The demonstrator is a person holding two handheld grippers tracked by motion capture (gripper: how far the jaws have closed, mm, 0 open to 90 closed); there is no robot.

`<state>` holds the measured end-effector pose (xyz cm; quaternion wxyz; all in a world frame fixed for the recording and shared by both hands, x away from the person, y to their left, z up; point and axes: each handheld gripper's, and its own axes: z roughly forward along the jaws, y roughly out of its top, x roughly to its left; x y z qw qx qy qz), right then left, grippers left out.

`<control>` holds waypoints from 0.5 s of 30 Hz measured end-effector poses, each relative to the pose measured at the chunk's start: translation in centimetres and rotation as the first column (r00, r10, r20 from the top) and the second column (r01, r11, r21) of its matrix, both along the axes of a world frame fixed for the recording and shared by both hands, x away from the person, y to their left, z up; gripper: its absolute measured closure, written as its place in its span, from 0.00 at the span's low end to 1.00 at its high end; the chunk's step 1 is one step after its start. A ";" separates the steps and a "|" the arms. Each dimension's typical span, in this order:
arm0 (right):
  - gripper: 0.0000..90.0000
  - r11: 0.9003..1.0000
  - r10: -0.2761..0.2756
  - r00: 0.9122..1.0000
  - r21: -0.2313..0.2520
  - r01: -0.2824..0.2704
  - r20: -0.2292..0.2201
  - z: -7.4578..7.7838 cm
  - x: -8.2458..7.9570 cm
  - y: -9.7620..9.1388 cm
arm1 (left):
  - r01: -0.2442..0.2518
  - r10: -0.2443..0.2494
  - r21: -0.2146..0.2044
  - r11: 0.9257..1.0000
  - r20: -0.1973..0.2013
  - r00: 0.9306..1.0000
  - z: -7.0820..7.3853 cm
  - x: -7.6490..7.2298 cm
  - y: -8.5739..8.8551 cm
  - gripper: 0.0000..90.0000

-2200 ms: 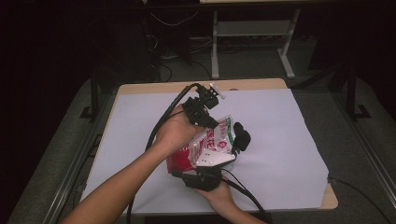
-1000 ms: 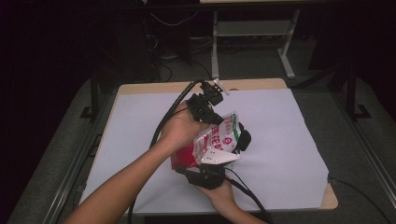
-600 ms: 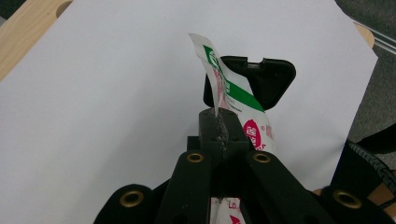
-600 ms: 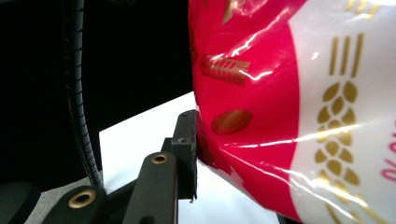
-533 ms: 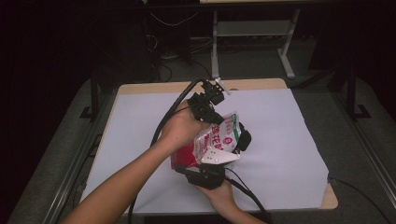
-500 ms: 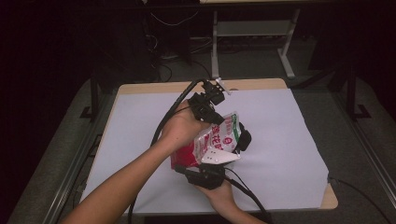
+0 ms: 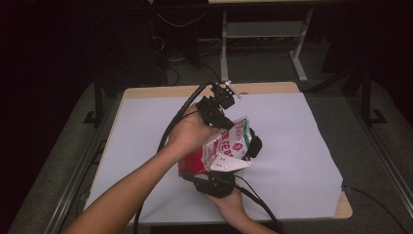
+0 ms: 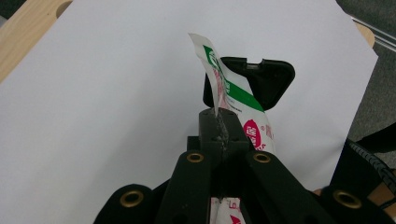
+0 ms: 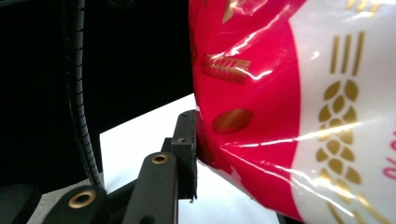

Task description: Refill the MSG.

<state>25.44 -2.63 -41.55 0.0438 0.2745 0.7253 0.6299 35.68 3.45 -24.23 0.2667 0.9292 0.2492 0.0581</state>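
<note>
A red and white plastic bag with gold wheat marks is held up off the white sheet between both grippers. My left gripper comes down from above and is shut on the bag's top edge; its jaws are pressed together on the film. My right gripper holds the bag's lower end from the near side. In the right gripper view one pad presses into the red film, and the other jaw is hidden behind the bag.
A black rounded object sits just beyond the bag, on its right side, also seen past the bag's top. White paper covers the wooden table. Both cables trail toward the near edge. Dark floor and table legs lie beyond.
Since the earliest frame the bag's top end has risen and shifted slightly right, so it stands more upright. Over the last second nothing has visibly moved.
</note>
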 end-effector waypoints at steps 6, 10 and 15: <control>0.76 1.000 0.001 1.000 0.003 -0.001 0.004 0.0 -0.1 0.0 | 0.003 -0.003 0.000 1.000 0.005 1.000 0.2 0.0 0.2 1.00; 0.76 1.000 -0.001 1.000 0.011 0.001 0.001 0.1 -0.1 0.0 | 0.004 -0.004 -0.012 1.000 0.006 1.000 0.4 0.0 0.4 1.00; 0.76 1.000 -0.003 1.000 0.020 0.004 -0.017 0.0 0.0 0.0 | 0.003 -0.003 -0.022 1.000 0.001 1.000 0.7 -0.2 0.5 1.00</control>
